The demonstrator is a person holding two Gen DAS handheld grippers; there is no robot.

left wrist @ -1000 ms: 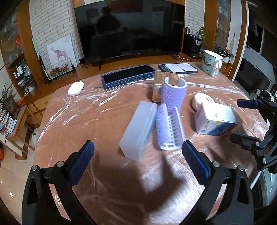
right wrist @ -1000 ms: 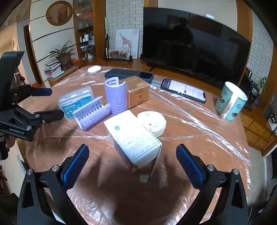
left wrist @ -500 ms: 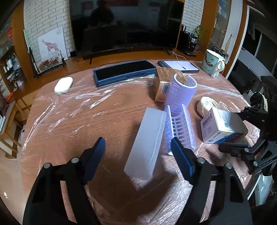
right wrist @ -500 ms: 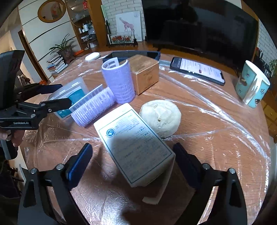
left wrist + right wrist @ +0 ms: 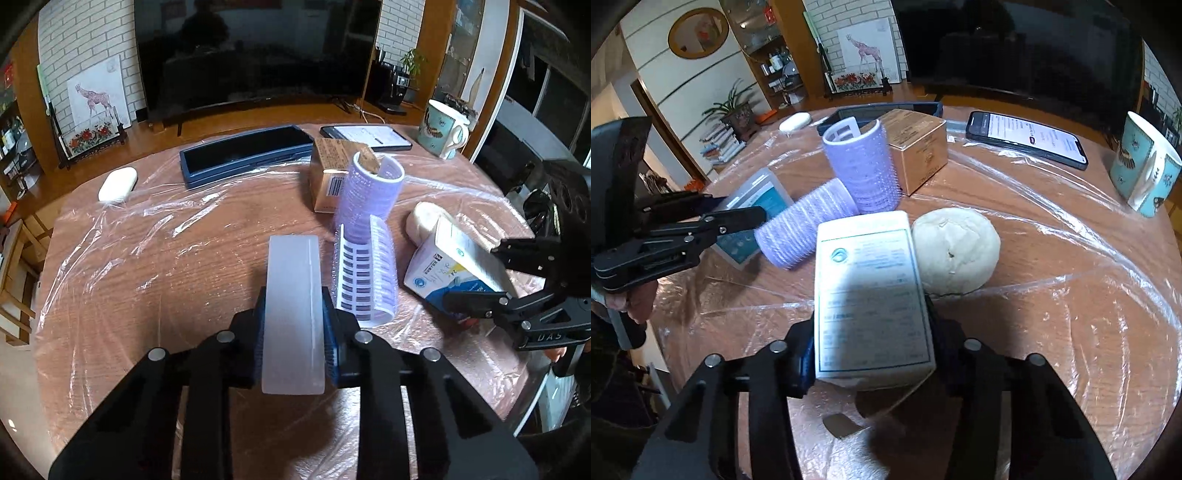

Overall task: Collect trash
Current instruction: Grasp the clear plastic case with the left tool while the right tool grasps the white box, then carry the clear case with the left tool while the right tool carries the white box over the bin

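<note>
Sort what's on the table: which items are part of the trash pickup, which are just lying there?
In the job:
- frosted plastic box, held in the left gripper
- white carton, held in the right gripper
- likely next: crumpled paper ball, brown box

Lying about:
- phone
- mug
- two purple hair rollers
- dark blue case
</note>
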